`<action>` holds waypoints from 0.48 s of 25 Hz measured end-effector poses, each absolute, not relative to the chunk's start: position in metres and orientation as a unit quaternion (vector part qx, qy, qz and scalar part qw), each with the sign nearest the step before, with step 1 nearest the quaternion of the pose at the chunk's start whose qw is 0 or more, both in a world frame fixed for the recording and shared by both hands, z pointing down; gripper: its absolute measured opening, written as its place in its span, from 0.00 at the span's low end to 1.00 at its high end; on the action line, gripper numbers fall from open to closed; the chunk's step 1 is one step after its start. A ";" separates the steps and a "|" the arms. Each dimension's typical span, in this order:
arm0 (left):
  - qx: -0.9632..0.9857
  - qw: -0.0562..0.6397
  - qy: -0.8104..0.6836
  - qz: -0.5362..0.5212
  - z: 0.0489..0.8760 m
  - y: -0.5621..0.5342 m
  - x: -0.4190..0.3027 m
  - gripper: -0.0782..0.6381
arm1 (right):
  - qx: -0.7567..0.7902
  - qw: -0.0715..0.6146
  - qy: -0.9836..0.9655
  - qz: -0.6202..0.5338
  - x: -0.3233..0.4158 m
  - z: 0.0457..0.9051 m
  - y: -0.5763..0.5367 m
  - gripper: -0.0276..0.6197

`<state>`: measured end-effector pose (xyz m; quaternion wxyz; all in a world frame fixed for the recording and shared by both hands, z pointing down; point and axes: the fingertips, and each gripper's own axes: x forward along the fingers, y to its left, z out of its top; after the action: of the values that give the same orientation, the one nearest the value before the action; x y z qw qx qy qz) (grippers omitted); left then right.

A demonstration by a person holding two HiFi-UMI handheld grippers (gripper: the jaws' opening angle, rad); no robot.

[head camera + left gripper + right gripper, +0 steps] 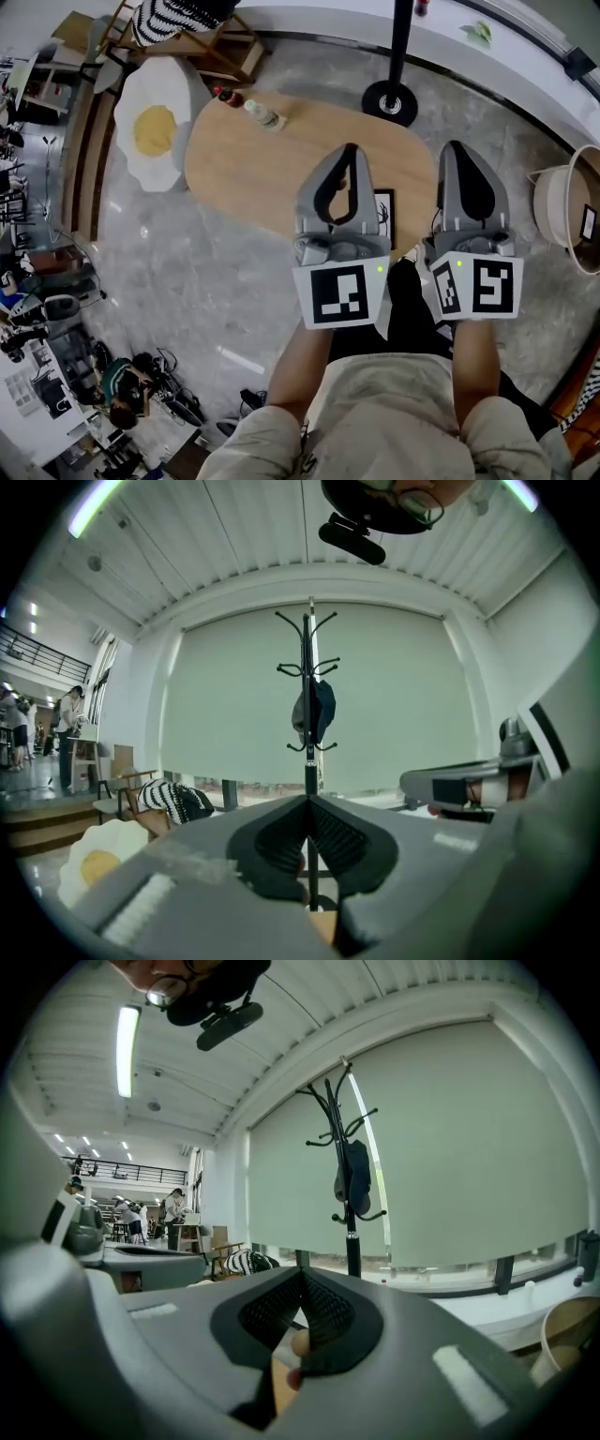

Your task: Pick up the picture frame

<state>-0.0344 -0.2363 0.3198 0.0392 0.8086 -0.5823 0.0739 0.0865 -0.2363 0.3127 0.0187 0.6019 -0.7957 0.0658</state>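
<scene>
The picture frame (384,220), black-edged with a pale picture, lies flat on the near side of the oval wooden table (244,178); my left gripper hides its left part. My left gripper (350,150) hangs above the frame, jaws pressed together with nothing between them. My right gripper (457,148) is just to its right, over the table's right end, also shut and empty. In the left gripper view the left gripper (309,801) points about level at a coat stand (309,714). The right gripper (302,1274) in its own view faces the same coat stand (352,1185).
Two bottles (262,114) lie at the table's far edge. A fried-egg-shaped cushion (155,122) sits left of the table, with a wooden chair (202,42) behind it. The coat stand base (391,101) is beyond the table, and a round basket (562,206) is at right.
</scene>
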 end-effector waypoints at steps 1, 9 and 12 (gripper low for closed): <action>0.809 0.046 -0.581 0.079 0.331 -0.236 -0.036 0.12 | 0.601 0.024 -0.795 0.076 0.085 0.324 -0.235 0.05; 0.797 0.109 -0.583 0.113 0.418 -0.228 -0.048 0.12 | 0.598 0.063 -0.788 0.132 0.078 0.411 -0.232 0.05; 0.789 0.130 -0.586 0.133 0.452 -0.226 -0.055 0.12 | 0.598 0.083 -0.782 0.157 0.077 0.448 -0.232 0.05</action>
<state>-0.0552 -0.2264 0.4519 0.1303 0.7888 -0.5858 0.1331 0.0771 -0.2321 0.4484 0.0826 0.5978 -0.7818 0.1569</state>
